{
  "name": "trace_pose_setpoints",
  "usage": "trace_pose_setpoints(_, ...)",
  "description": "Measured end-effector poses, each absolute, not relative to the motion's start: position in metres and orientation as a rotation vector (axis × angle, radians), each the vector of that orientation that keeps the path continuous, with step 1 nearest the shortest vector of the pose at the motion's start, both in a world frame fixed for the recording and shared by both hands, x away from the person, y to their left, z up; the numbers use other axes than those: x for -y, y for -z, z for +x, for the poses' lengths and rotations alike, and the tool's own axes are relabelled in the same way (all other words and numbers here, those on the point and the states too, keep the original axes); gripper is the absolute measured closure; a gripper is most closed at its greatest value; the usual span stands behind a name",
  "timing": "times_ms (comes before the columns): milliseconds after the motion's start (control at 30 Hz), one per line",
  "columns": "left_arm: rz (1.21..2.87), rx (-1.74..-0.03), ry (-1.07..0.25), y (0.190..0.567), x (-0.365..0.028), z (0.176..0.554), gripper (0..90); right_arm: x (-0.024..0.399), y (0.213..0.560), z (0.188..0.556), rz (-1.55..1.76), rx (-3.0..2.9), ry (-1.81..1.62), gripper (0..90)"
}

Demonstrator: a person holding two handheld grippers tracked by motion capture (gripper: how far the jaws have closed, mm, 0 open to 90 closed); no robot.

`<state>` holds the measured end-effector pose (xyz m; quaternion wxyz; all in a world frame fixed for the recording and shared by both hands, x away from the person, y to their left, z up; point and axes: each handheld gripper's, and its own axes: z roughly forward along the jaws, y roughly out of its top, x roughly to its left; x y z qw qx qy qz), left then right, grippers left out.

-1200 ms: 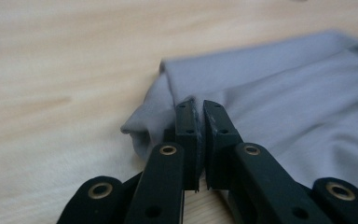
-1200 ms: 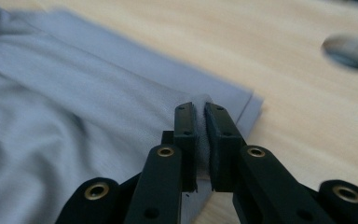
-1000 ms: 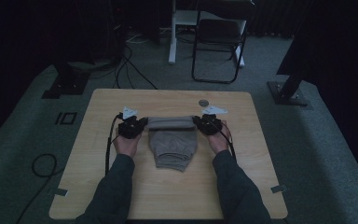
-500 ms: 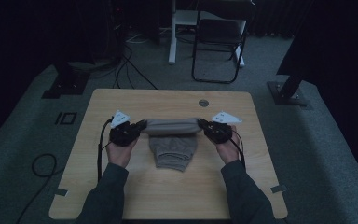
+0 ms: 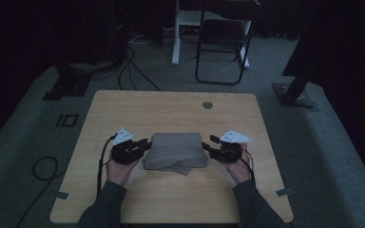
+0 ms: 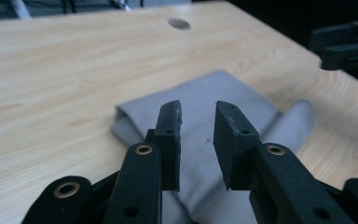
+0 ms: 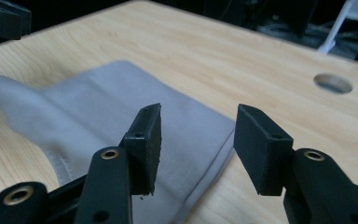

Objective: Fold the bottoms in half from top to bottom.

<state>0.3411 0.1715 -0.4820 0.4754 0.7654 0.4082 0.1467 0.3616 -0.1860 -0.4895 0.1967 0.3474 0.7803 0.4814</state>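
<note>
A folded grey cloth (image 5: 176, 150) lies flat on the wooden table (image 5: 171, 111), near its middle. My left gripper (image 5: 144, 144) sits at the cloth's left edge; in the left gripper view (image 6: 198, 128) its jaws stand a little apart above the cloth (image 6: 223, 100), holding nothing. My right gripper (image 5: 208, 145) is at the cloth's right edge; in the right gripper view (image 7: 196, 135) the jaws are wide apart over the cloth's hem (image 7: 121, 107), empty.
A round cable hole (image 5: 207, 105) is in the table's far side. Beyond the table stand a dark folding chair (image 5: 224, 38) and a white stand (image 5: 176, 33). Cables (image 5: 43, 166) lie on the carpet at left.
Both grippers carried the cloth's far edge toward the person, folding it over, then let go. The cloth now lies as a smaller folded stack and both jaws are open.
</note>
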Motion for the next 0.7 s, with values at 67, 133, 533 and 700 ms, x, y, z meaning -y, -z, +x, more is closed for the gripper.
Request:
trace_pose_setpoints(67,1.937,-0.981,-0.334,0.491,-0.159,0.343,69.3,0.176,0.498,0.364,0.973,-2.243,-1.307,51.5)
trace_pose_setpoints(133,1.996,-0.975,-0.322,0.501,-0.148,0.343,68.3,0.163,0.509,0.366,0.960,-2.308,-1.251,51.2)
trace_pose_setpoints(533,2.081,-1.005,-0.289,0.534,-0.141,0.333,65.7,0.140,0.540,0.353,0.956,-2.512,-1.136,47.5)
trace_pose_setpoints(700,2.072,-1.016,-0.295,0.536,-0.141,0.334,65.8,0.139,0.543,0.356,0.968,-2.513,-1.127,47.1)
